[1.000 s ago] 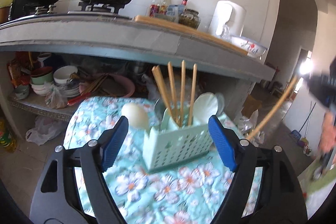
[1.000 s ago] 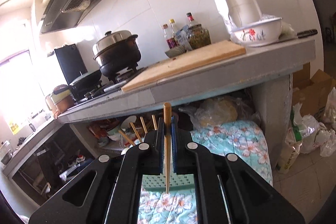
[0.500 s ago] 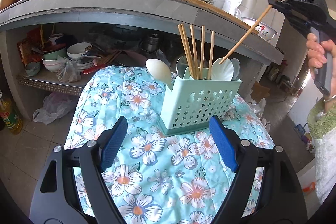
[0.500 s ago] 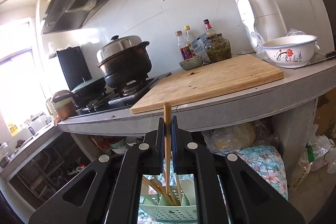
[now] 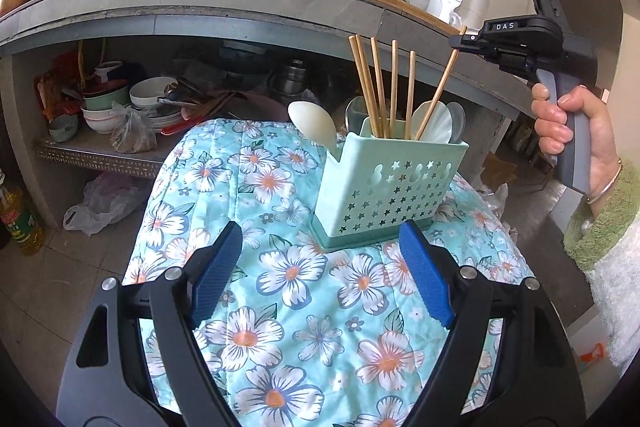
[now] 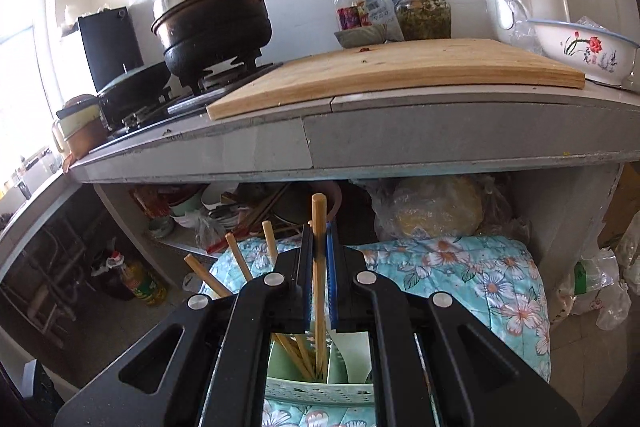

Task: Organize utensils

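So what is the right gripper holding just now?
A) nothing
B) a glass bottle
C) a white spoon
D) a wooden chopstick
D: the right gripper is shut on a wooden chopstick, whose lower end is already inside the green utensil holder.

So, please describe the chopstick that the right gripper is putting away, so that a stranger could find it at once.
On the floral cloth stands a mint-green utensil holder with star-shaped holes, holding spoons and several wooden chopsticks. The chopstick in question is the rightmost one. Unlike its neighbours, which stand free, it leans strongly to the right, and its top end is clamped in the right gripper.
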### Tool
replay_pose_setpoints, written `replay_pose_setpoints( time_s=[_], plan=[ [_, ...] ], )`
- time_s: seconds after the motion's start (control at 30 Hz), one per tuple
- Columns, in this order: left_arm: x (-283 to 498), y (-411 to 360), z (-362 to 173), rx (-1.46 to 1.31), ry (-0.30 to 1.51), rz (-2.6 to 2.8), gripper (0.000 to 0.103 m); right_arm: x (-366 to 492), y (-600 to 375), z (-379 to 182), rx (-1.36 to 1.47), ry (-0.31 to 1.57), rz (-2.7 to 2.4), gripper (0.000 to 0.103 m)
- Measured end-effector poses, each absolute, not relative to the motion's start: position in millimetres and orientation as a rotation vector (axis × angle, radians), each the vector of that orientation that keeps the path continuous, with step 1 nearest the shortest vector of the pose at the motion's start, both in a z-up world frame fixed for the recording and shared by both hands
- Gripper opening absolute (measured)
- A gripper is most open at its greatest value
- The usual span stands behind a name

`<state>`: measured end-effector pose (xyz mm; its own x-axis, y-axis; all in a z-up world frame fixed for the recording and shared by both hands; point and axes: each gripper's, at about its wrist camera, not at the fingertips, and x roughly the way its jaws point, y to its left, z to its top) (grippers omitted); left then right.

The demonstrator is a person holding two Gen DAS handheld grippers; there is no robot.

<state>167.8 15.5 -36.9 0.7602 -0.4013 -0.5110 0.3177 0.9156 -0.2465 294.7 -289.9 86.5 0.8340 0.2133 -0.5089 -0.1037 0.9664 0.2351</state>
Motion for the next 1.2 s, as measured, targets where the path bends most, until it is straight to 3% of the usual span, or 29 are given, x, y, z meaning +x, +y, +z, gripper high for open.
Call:
replay_pose_setpoints(
  time_s=[0.37,0.63,0.97,1.2],
  plan=[
    [164.6,11.2,-36.5,-0.139,0.62,-0.363,0.077,289.8,-272.0,44.9,0.166,0.714,0.199,0.008],
    [146.5,3.4,-20.4,-0.118,0.605,-0.326,0.083,227.9,-300.0,65.7,0.244,0.619,0.211,0.038],
    [121.7,-12.0,-3.5,-0.124,0.624,-0.266,0.091,119.4,-337.5,53.9,0.32,0.553,0.169,0.056],
    [106.6,-20.6,3.1,-0.119,0.642,-0.187,0.095,55.9,-322.6,35.0,0.218,0.546,0.084,0.078]
  ],
)
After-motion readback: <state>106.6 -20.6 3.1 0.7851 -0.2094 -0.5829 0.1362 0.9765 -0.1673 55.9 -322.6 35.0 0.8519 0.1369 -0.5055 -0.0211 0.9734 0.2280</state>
